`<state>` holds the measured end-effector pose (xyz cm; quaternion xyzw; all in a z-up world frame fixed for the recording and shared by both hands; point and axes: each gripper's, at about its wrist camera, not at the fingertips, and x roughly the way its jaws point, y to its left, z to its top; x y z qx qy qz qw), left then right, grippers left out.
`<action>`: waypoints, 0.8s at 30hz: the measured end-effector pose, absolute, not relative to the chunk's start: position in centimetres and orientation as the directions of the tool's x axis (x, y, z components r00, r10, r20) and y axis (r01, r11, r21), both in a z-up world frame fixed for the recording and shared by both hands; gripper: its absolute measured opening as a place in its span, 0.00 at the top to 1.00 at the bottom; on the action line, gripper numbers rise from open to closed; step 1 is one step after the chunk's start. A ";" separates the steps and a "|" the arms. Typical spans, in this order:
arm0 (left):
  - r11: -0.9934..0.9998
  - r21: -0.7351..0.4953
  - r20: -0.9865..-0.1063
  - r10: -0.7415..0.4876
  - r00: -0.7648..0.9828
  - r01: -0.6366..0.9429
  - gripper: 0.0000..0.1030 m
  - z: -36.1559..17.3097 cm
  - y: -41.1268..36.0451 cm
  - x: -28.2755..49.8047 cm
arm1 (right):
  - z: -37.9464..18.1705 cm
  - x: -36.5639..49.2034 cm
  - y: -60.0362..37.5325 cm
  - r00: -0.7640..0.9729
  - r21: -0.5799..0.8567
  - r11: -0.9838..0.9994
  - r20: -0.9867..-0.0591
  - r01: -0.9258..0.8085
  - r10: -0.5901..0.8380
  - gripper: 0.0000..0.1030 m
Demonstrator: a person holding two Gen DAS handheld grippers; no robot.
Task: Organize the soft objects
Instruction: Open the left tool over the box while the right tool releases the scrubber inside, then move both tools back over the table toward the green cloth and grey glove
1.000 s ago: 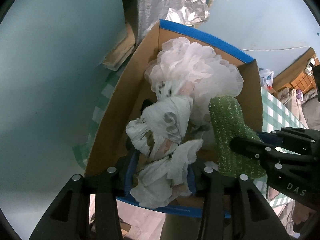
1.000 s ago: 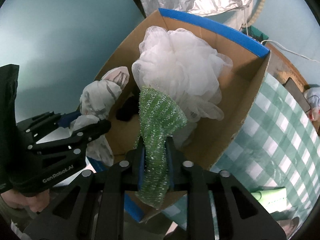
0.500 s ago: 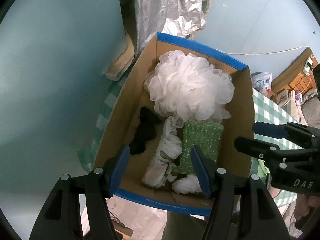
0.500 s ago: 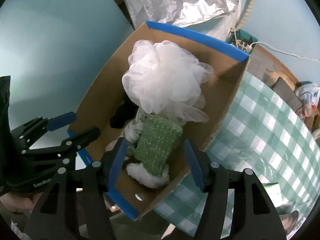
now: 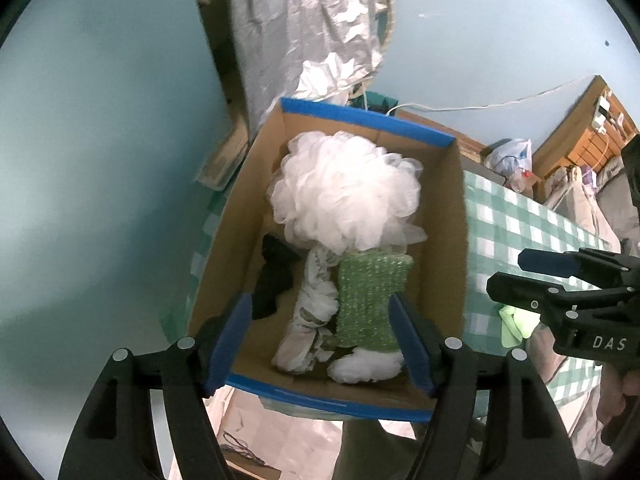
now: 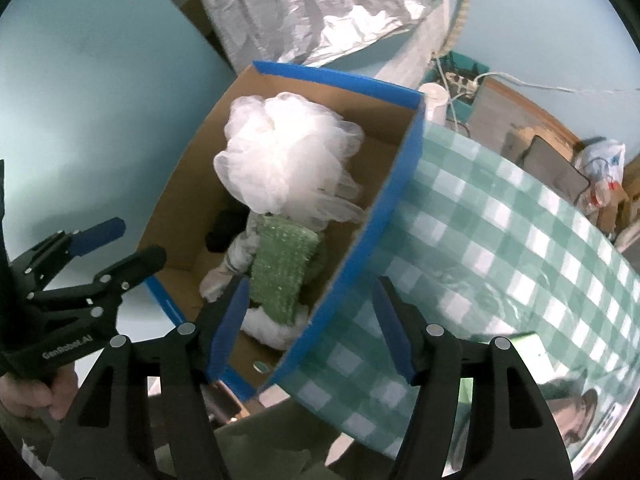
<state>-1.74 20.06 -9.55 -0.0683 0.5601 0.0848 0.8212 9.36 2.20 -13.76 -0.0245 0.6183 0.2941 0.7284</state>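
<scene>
Lying in the cardboard box (image 5: 444, 240), the soft things are packed close together: a white mesh bath pouf (image 5: 344, 192) fills the far half, and against its near side rests a green knitted scrubber (image 5: 368, 300), flat on the box floor. Just beside the scrubber, on the left in the left wrist view, lies a crumpled white printed cloth (image 5: 308, 320), and further left a small black fabric piece (image 5: 274, 280) sits against the box wall. A white fluffy wad (image 5: 366, 366) peeks out under the near end of the scrubber. The box has blue-taped rims and stands at the edge of a table covered with a green-and-white checked cloth (image 6: 500, 240). The left gripper (image 5: 322, 344) hovers above the near end of the box, its jaws having just been opening, now spread wide with nothing between the blue pads; the scrubber and cloth lie below them, untouched. The right gripper (image 6: 310, 320) hangs over the box's right wall, its jaws likewise just opened wide and holding nothing. A light green item (image 5: 514, 326) lies on the checked cloth to the right of the box. Crinkled silver sheeting (image 6: 320, 12) hangs behind the box against a pale blue wall (image 5: 100, 120).
</scene>
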 end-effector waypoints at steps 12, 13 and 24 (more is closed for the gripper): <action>0.994 -0.011 -0.923 0.030 0.383 -0.105 0.26 -8.1 15.0 -1.0 | -12.6 8.7 -4.1 0.102 0.333 0.871 -0.914 -0.362 0.392 0.37; 0.995 -0.011 -0.924 0.027 0.382 -0.096 0.26 -8.1 14.6 -0.9 | -12.7 8.7 -4.5 0.104 0.333 0.874 -0.914 -0.355 0.391 0.37; 1.000 -0.026 -0.930 -0.025 0.366 0.002 0.26 -8.3 9.6 0.2 | -12.8 7.7 -11.7 0.134 0.328 0.916 -0.922 -0.229 0.363 0.37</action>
